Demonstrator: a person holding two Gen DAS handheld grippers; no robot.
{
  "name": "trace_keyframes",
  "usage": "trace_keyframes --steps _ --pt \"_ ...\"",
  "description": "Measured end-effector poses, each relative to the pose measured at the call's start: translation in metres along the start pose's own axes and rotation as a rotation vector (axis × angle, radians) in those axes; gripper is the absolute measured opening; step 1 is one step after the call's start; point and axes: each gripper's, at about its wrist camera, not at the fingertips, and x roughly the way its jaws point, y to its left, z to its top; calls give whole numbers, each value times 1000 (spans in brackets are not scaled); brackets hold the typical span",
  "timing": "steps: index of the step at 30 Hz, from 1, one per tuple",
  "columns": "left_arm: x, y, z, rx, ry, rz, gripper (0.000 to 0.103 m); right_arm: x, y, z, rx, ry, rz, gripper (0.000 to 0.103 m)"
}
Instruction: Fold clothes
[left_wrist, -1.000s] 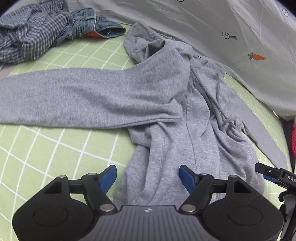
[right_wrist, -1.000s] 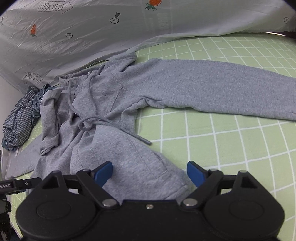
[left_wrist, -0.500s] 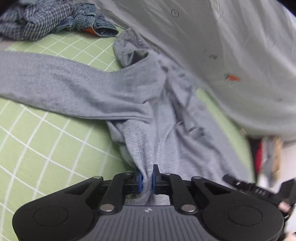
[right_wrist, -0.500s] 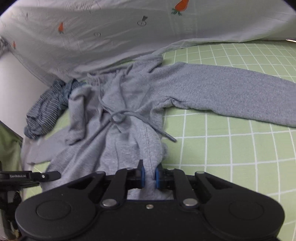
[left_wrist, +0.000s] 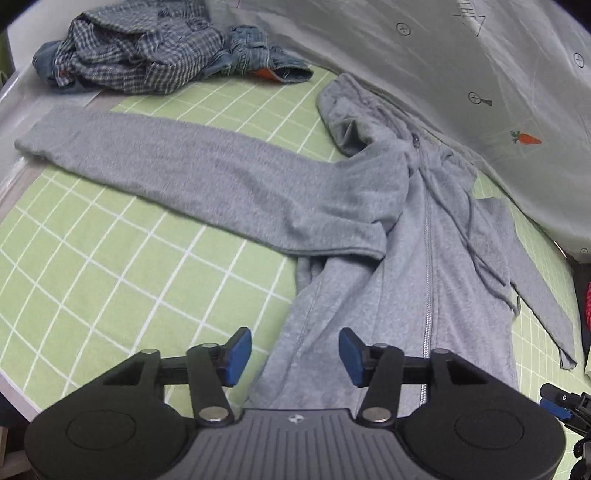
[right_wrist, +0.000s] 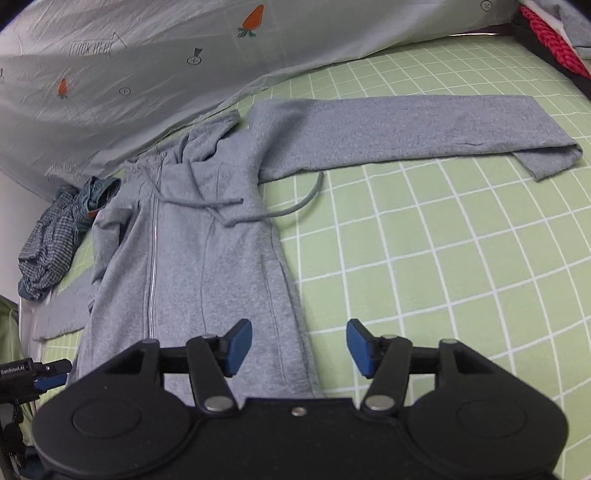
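Note:
A grey zip hoodie (left_wrist: 424, 258) (right_wrist: 207, 258) lies front up on the green checked bed sheet (left_wrist: 110, 266), zipper shut, body stretched toward me and both sleeves spread sideways. In the left wrist view my left gripper (left_wrist: 293, 356) stands open just above the hem's left corner, with grey cloth between the blue pads but not pinched. In the right wrist view my right gripper (right_wrist: 299, 349) is open over the hem's right edge. The drawstrings (right_wrist: 258, 216) trail across the chest and onto the sheet.
A heap of checked shirt and denim (left_wrist: 159, 55) (right_wrist: 55, 236) sits at the bed's far corner. A pale carrot-print quilt (left_wrist: 461, 74) (right_wrist: 147, 74) is bunched along the far side. Something red (right_wrist: 546, 40) hangs past the bed's end. The other gripper's tip (right_wrist: 37, 373) shows at the left edge.
Both grippers shut on the hoodie's hem, pulled the body straight toward me, then opened and let it go. The hoodie now lies flatter, its zipper line straight.

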Motion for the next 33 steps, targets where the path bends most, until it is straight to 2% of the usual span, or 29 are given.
trace_keyframes --steps 1,2,4,5,6,10,14,17,21,25,27,28,33 --pt "0 -8 4 32 -9 13 70 1 0 3 3 -12 -12 80" --pt "1 -17 7 68 -15 24 75 2 -1 6 -6 -28 -31 88" --pt "6 -31 10 128 -18 40 82 3 -1 12 -35 -61 -68 92" --pt "10 -38 10 157 -11 52 85 4 -2 15 -42 -74 -85 99" --pt "16 -44 11 176 0 63 85 6 -4 18 -42 -83 -100 100" --pt "44 -67 17 212 56 106 85 11 -27 33 -26 -92 -155 100" --pt "72 -87 28 193 92 136 88 8 -69 54 89 -151 -209 100" --pt "91 -101 37 196 113 169 90 11 -101 79 163 -219 -306 100" --pt "108 -108 43 175 161 224 92 20 -142 111 214 -253 -460 100" --pt "116 -112 43 158 171 262 98 33 -175 134 216 -244 -530 100" --pt "116 -112 42 142 171 268 98 37 -179 138 196 -240 -523 98" --pt "116 -111 42 135 171 269 99 39 -179 139 184 -239 -516 92" --pt "118 -112 44 114 185 285 103 47 -179 146 104 -232 -491 49"
